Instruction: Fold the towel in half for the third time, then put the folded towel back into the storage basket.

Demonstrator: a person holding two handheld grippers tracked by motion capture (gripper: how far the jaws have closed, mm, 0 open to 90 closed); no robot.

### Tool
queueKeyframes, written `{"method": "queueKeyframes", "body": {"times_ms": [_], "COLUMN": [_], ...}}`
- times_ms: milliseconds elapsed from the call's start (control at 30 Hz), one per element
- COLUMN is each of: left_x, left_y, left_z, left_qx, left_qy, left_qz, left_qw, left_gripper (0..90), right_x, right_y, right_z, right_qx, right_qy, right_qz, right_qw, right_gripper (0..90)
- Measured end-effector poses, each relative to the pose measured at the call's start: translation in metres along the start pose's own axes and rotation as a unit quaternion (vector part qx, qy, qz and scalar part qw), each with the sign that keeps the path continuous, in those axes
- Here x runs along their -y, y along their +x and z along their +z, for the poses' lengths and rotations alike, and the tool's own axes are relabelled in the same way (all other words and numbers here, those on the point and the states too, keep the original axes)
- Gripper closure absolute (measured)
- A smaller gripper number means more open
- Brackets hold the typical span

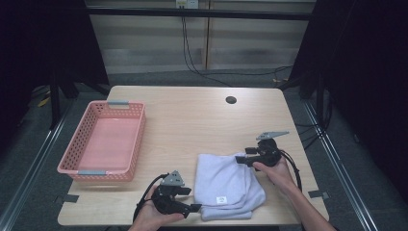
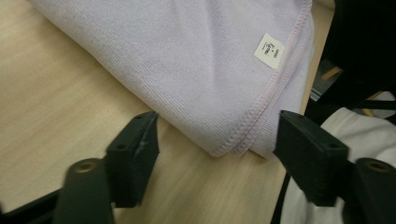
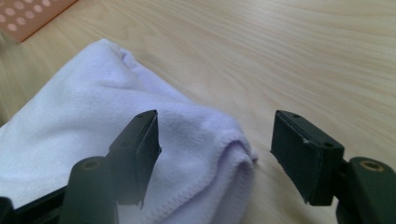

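A folded towel [image 1: 226,185] is laid on the tabletop [image 1: 192,120]. Both grippers' fingers [image 2: 135,154] [image 3: 140,149] are spread, nothing gripped. The folds could be undone if one layer is snagged.

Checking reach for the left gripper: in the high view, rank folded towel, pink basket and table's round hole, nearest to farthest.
1. Folded lavender towel, just right of the left gripper.
2. Pink basket, up and left.
3. Round hole, at the table's far edge.

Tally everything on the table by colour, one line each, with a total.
Lavender: 1, folded towel
Pink: 1, basket
Black: 2, left tool and right tool, both open at the towel's corners
Total: 4
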State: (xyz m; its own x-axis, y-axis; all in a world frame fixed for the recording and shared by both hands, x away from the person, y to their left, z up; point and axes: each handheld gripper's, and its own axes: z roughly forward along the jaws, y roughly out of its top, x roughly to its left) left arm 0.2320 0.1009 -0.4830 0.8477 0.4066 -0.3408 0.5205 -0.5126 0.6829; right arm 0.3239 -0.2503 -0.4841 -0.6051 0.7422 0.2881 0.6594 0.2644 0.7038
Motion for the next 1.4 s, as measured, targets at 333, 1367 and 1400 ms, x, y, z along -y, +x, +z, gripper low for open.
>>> {"method": "queueKeyframes", "body": {"times_ms": [333,1367,1400], "left_x": [-0.002,0.002,0.002], "left_y": [-0.016,-0.014,-0.013], "left_z": [0.02,0.01,0.011], "left_qx": [0.01,-0.031,-0.025], "left_qy": [0.019,0.005,0.011], "left_qz": [0.035,0.025,0.026], "left_qw": [0.9992,0.9992,0.9993], "left_gripper": [21.4,21.2,20.9], "right_x": [0.006,0.013,0.013], "right_y": [0.005,0.011,0.01], "right_z": [0.014,0.011,0.011], "right_qx": [-0.013,-0.034,-0.043], "right_qy": [0.034,0.068,0.068], "right_qz": [-0.02,-0.045,-0.043], "right_qw": [0.9992,0.9961,0.9958], "right_gripper": [24.2,49.4,52.0]}}
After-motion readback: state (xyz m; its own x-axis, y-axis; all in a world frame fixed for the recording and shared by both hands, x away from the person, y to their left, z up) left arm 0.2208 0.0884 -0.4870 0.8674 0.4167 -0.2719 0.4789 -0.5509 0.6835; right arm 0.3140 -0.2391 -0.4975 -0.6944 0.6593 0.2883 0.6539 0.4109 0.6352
